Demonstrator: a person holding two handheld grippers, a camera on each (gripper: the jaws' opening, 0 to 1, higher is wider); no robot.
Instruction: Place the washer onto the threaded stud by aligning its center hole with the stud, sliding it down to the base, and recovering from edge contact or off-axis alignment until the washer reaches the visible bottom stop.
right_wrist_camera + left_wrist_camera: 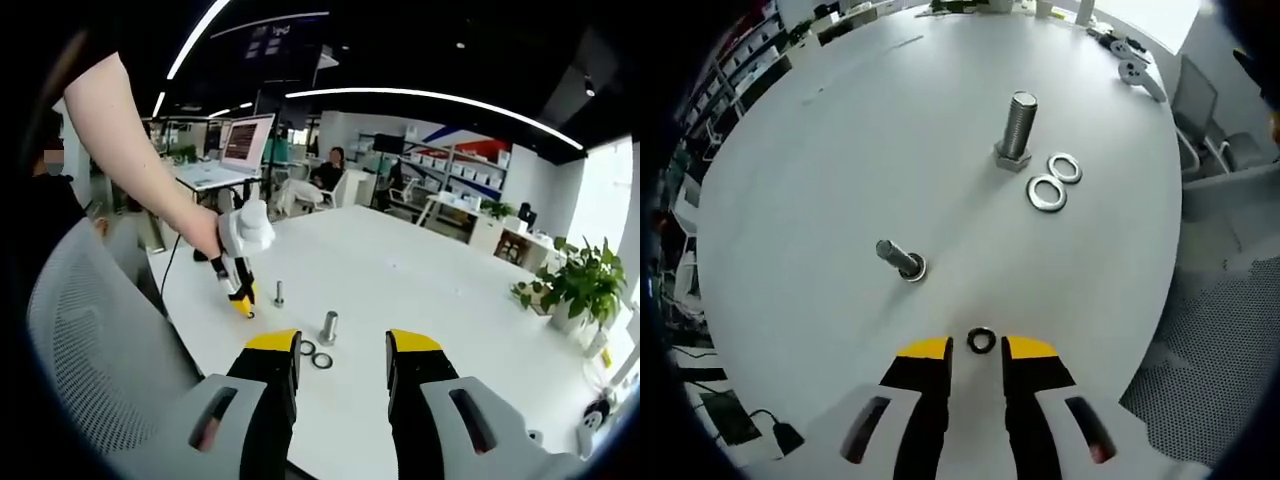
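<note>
**Small Washer Lay Between the Spread Fingers, Off the Bolt**

In the left gripper view the left gripper (978, 352) had its two yellow-tipped fingers (924, 349) spread apart and empty, tips low over the white desk (820, 180). A small dark washer (981, 340) lay flat on the desk in the gap just at the tips; whether the fingers touched it could not be told. Just beyond and to the left in that view stood a small bolt (898, 257), head down, its threaded shaft tilted in the picture, with a bright ring around its base. Farther off stood a large bolt (1017, 128), upright on its hexagonal head, and just beside it two large bright washers (1054, 181) lay flat, touching each other.

In the right gripper view the right gripper (343, 347) also had its fingers (413, 343) spread wide with nothing between them, held well back from the parts. Ahead of it on the desk (420, 270) were the two large washers (315, 355), the large bolt (328, 327) and the small bolt (279, 292). The left gripper (241, 300) pointed down at the desk close to the small bolt, held by a person's hand (205, 232). A grey mesh chair (90, 330) stood by the desk edge, and a potted plant (575, 285) stood off to the right.
</note>
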